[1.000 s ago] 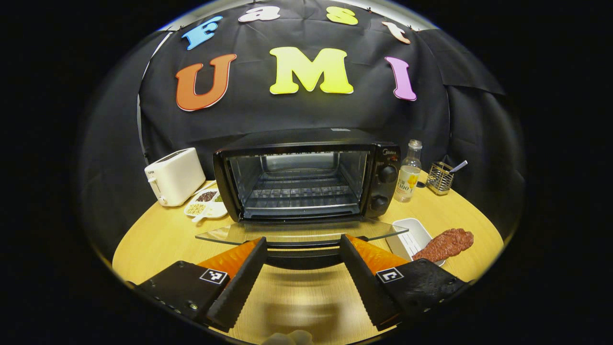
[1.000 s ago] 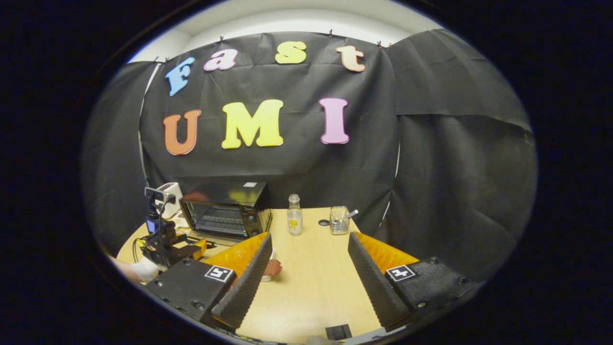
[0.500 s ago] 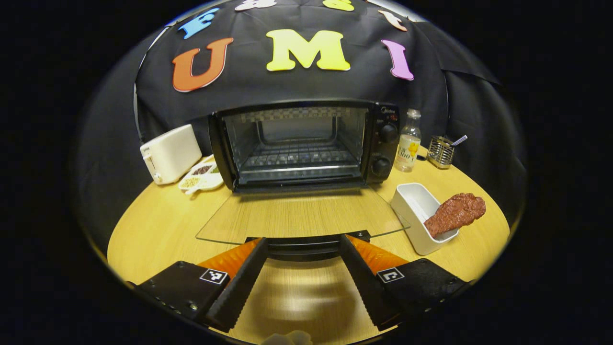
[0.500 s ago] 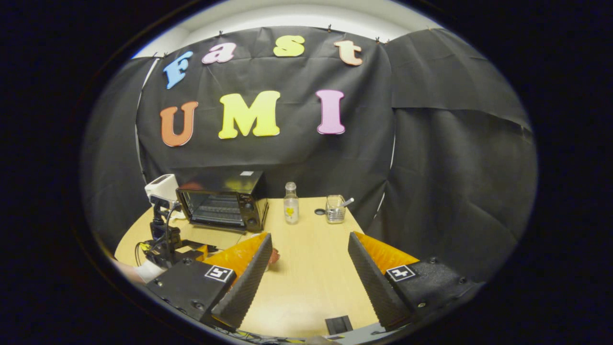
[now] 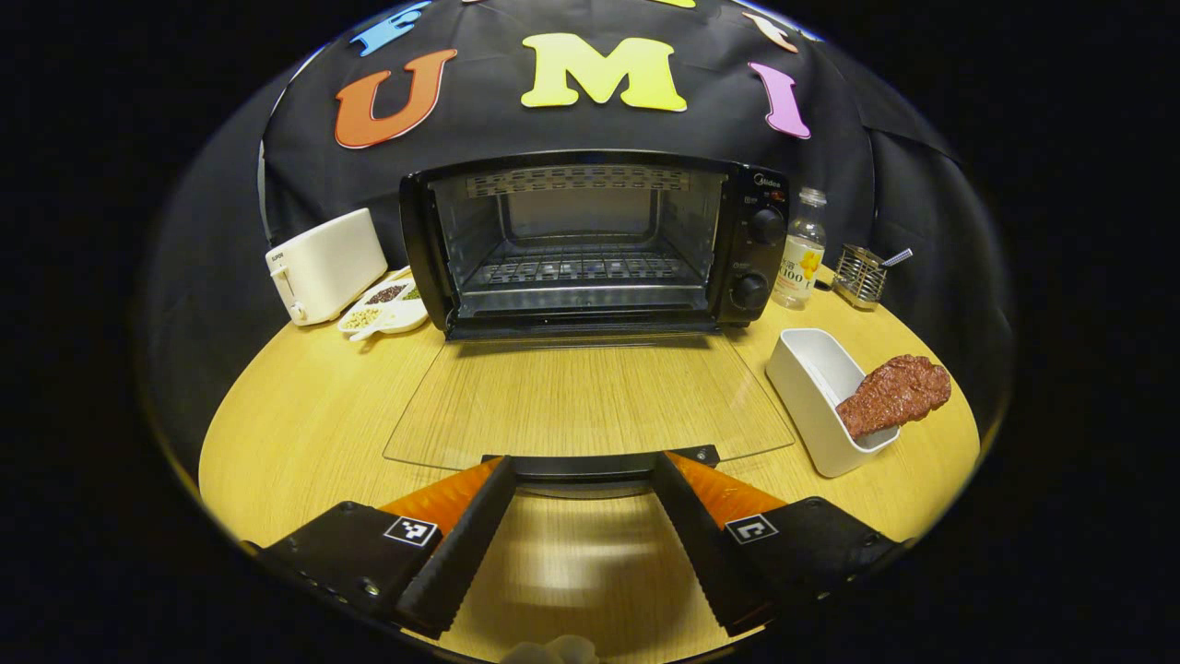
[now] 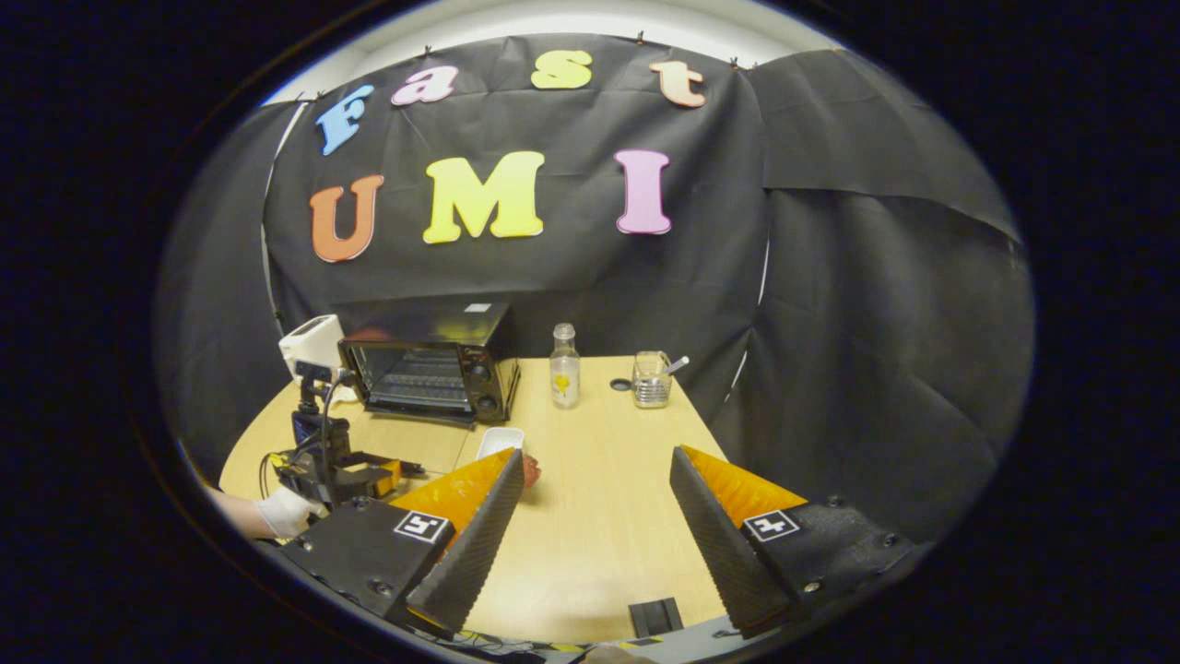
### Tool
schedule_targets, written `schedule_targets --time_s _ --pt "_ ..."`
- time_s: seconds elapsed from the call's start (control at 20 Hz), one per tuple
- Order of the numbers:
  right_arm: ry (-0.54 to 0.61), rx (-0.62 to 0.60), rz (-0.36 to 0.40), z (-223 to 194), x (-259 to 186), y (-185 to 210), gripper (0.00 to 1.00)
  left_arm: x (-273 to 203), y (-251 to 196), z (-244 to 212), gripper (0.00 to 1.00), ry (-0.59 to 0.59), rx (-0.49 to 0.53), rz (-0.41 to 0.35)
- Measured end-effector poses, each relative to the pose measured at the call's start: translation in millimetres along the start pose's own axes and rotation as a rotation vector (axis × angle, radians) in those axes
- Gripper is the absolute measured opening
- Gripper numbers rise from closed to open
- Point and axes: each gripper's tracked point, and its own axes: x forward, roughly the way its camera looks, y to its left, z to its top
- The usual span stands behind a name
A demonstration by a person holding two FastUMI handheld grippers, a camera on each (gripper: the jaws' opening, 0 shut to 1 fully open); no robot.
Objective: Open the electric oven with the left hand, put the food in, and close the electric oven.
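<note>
Two wide claws [image 5: 583,489] [image 6: 595,493], glass oven door [image 5: 590,401] flat, ridged meat [image 5: 894,395] in white dish [image 5: 816,387].

One oven [image 5: 590,244] stands at the upper centre of the left gripper view, with two knobs [image 5: 765,226] on its right side. One toaster [image 5: 324,265] sits at left, and one divided dish [image 5: 384,309] just beside it. One bottle [image 5: 799,262] and one wire holder [image 5: 859,276] are at upper right. One white tray [image 5: 823,401] at right holds one piece of meat [image 5: 894,395]. Two grippers appear in the right gripper view: one [image 6: 595,516] at the bottom, another [image 6: 336,466] at lower left.
</note>
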Motion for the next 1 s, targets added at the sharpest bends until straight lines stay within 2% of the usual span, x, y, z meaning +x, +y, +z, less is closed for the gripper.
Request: schedule_targets --time_s 0.1,0.25,0.3,0.65,0.85,0.9,1.0 --pt "0.016 0.008 0.025 -4 12 2 1.0 -1 1 1 0.96 -0.001 0.008 0.005" --pt "0.048 0.007 0.09 -12 39 7 0.97 -9 7 10 0.96 -0.04 0.005 0.023" --pt "0.063 0.008 0.115 -16 49 9 1.0 -13 12 13 0.97 -0.057 0.009 0.035" --pt "0.273 0.076 0.339 -67 136 41 1.0 -81 33 36 0.97 -0.151 -0.029 0.113" --pt "0.405 0.15 0.469 -87 175 64 0.92 -129 38 45 0.97 -0.178 -0.056 0.16" --pt "0.434 0.179 0.496 -90 183 71 0.84 -141 41 45 0.97 -0.181 -0.056 0.183" --pt "0.499 0.242 0.558 -96 194 85 0.75 -163 46 44 0.97 -0.171 -0.064 0.231"
